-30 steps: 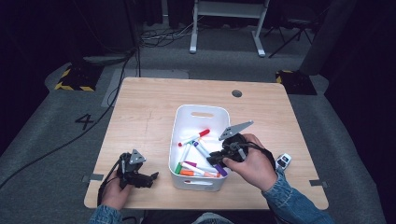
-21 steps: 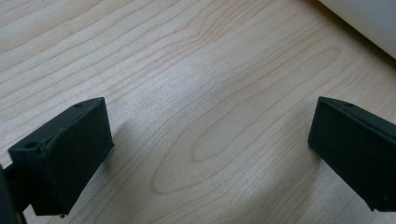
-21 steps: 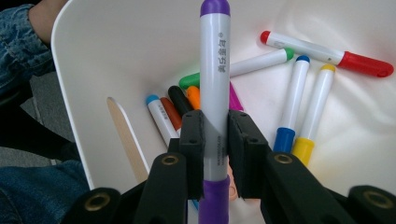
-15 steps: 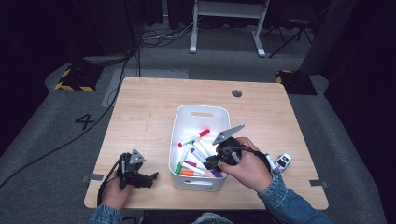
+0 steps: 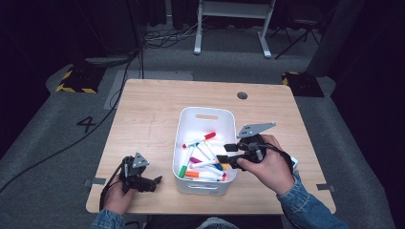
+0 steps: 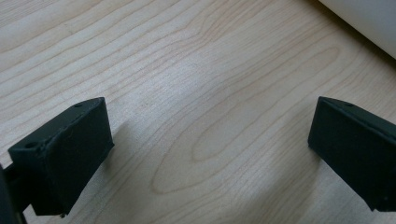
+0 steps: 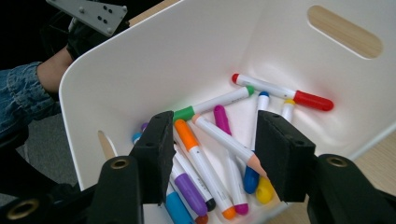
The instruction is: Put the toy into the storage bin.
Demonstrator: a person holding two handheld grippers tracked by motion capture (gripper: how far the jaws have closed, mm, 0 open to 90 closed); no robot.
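Wooden table (image 5: 157, 119); bin (image 5: 186, 125) markers (image 7: 205, 161) overlap (lower ones hidden).

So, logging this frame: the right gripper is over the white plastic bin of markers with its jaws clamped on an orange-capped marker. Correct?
Not quite. The right gripper is over the white plastic bin, but its jaws stand open, apart from the orange-capped marker lying below them. The right gripper view shows this.

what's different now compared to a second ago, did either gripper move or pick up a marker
The right gripper moved down and toward the person, reaching lower into the white bin over the markers. Its jaws are open above them and hold nothing yet. The left gripper stayed resting on the table, jaws open, and the bin has not shifted.
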